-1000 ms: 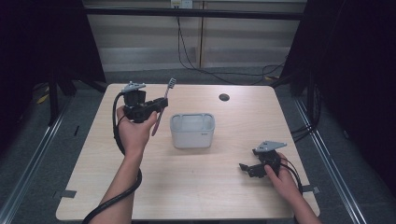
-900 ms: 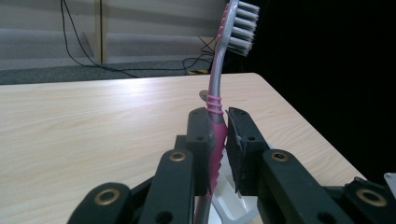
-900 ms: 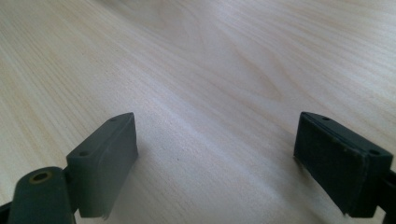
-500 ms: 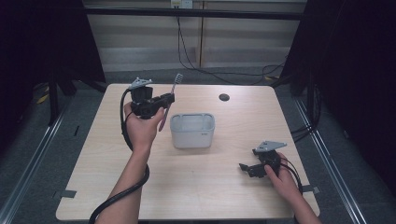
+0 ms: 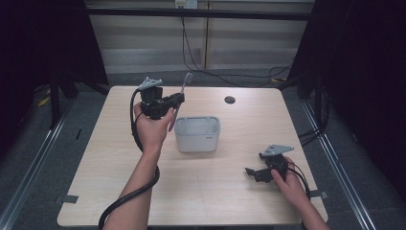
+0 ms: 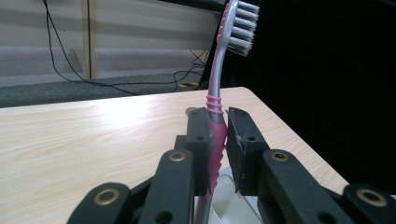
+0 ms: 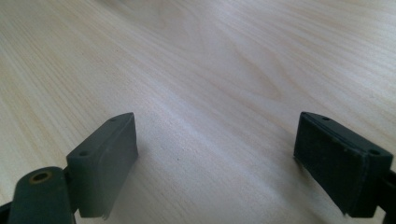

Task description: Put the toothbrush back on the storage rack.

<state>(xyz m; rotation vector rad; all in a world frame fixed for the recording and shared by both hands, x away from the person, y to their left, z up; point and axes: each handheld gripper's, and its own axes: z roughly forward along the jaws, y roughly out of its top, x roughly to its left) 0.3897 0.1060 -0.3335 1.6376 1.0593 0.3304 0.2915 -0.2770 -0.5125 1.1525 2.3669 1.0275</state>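
Pale wood grain covers the table point(image 5: 215, 191), which stands in a dim room with dark curtains at both sides and loose cables on the floor behind it. A small dark round spot point(image 5: 230, 99) sits near the far edge. The left gripper point(image 5: 179, 98) is raised above the table just left of a grey tub point(image 5: 197, 134), its jaws clamped on a toothbrush point(image 6: 215, 121). The toothbrush stands almost upright, pink at the grip, grey up the neck, with white bristles at the top. Near the right front corner, the right gripper point(image 5: 249, 171) rests low on the wood, jaws spread wide with nothing between them.
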